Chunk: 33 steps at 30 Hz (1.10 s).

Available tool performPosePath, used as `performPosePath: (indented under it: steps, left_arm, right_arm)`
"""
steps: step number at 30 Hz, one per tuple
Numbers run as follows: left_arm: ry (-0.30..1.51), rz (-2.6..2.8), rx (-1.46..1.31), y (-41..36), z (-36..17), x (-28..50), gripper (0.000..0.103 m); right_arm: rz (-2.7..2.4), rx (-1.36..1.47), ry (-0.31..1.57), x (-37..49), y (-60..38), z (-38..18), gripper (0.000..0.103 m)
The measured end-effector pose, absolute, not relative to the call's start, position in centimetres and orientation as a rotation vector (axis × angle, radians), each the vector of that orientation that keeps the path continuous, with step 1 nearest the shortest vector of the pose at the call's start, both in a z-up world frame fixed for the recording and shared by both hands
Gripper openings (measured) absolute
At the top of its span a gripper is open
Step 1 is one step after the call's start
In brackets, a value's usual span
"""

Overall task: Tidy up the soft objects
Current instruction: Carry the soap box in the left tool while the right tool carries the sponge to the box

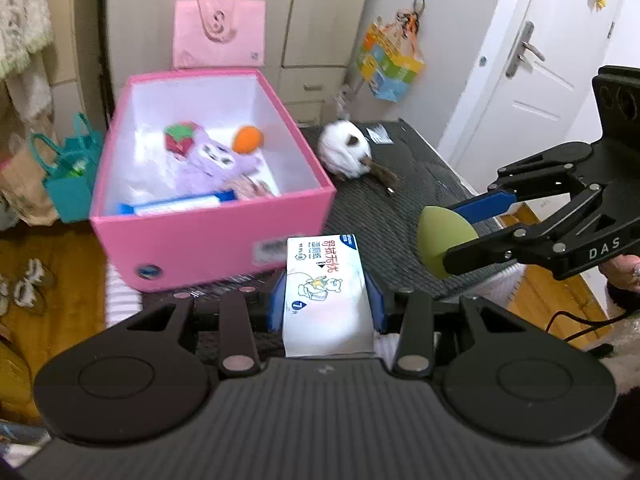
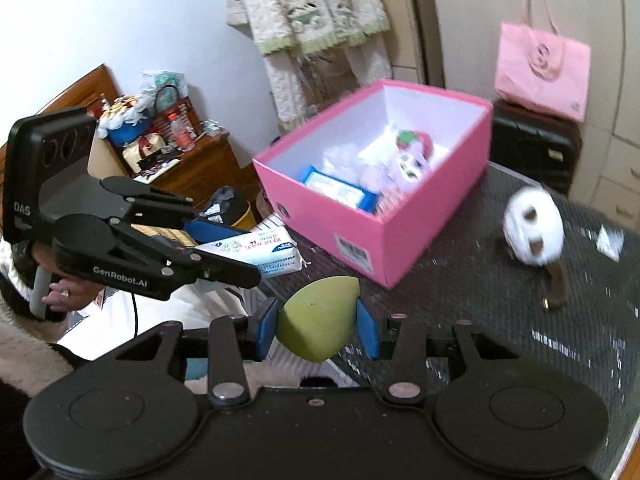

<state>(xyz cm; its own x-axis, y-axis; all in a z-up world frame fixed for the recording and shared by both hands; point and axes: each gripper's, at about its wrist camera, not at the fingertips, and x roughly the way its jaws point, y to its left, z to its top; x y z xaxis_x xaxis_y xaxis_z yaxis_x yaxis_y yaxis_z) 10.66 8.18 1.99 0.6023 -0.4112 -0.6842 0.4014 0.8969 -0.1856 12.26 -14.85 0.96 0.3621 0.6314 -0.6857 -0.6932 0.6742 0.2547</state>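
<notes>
My left gripper (image 1: 325,298) is shut on a white tissue pack (image 1: 326,292) and holds it just in front of the pink box (image 1: 192,248). It also shows in the right wrist view (image 2: 224,254) with the tissue pack (image 2: 264,250). My right gripper (image 2: 317,326) is shut on a green soft sponge (image 2: 318,324), low over the dark mat; it shows in the left wrist view (image 1: 452,236) with the sponge (image 1: 442,240). The box (image 2: 360,236) holds a purple plush (image 1: 216,160), an orange ball (image 1: 248,139), a red-green cube (image 1: 181,140) and a blue pack (image 1: 180,205).
A white and brown plush (image 1: 347,152) lies on the dark mat (image 1: 384,216) right of the box; it shows in the right wrist view (image 2: 532,226). A pink bag (image 1: 219,32) hangs behind. A teal bag (image 1: 72,176) stands on the floor at left. A white door (image 1: 532,80) is at right.
</notes>
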Motion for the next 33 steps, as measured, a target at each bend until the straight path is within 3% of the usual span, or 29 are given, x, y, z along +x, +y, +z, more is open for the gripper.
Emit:
performPosePath:
  steps: [15,33]
  left_arm:
    - [0.592,-0.378,-0.14,16.7,5.1,15.9,0.04]
    - [0.7,-0.378,-0.141,15.2,0.3,26.4,0.04]
  right_arm:
    - [0.846,-0.153,0.743,16.9,-9.7,3.3,0.048]
    - [0.733,-0.258,0.603,29.5,-5.6,0.3,0.048]
